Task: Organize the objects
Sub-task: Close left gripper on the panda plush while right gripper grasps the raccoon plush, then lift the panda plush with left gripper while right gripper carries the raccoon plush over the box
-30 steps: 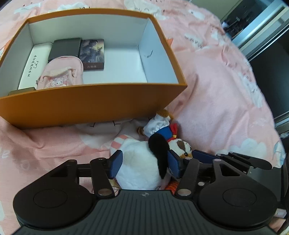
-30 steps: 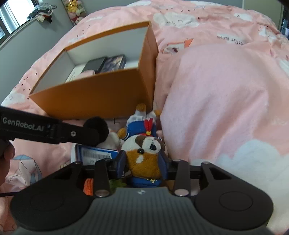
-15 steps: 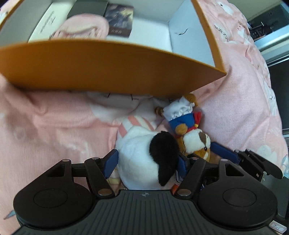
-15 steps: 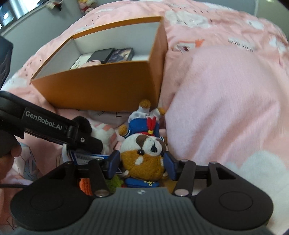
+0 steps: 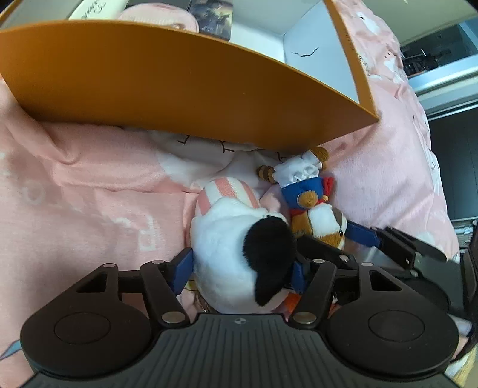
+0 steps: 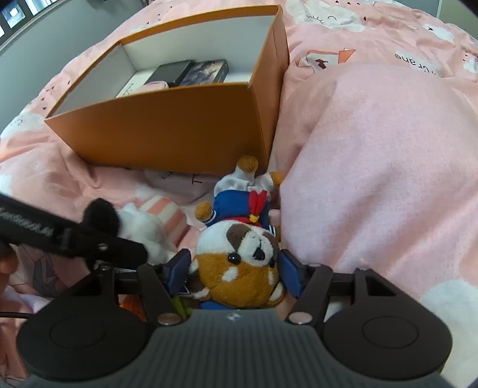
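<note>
Plush pickup, both hands at once, on the pink bedspread just in front of the orange box, by its near right corner.

Left side: left gripper straddles the white plush with the black ear. Its jaws have just been closing and both blue pads lie against the fur. No dent shows, so I cannot tell whether they bite yet.

Right side: right gripper straddles the head of the brown sailor plush, which lies touching the white one, feet toward the box wall. Its jaws have just been opening. The pads stand just clear of the cheeks, so the toy is released, resting on the bedspread.

Box: already holds a pink pouch and dark flat cases at its left end; right end looks free.

Judgement: grasp step, toys not yet boxed. Next move calls for firm closure on each soft body, then a lift high enough to clear the near wall, ending over the free right end. Soft fur may slip, so squeeze the bodies well in.
</note>
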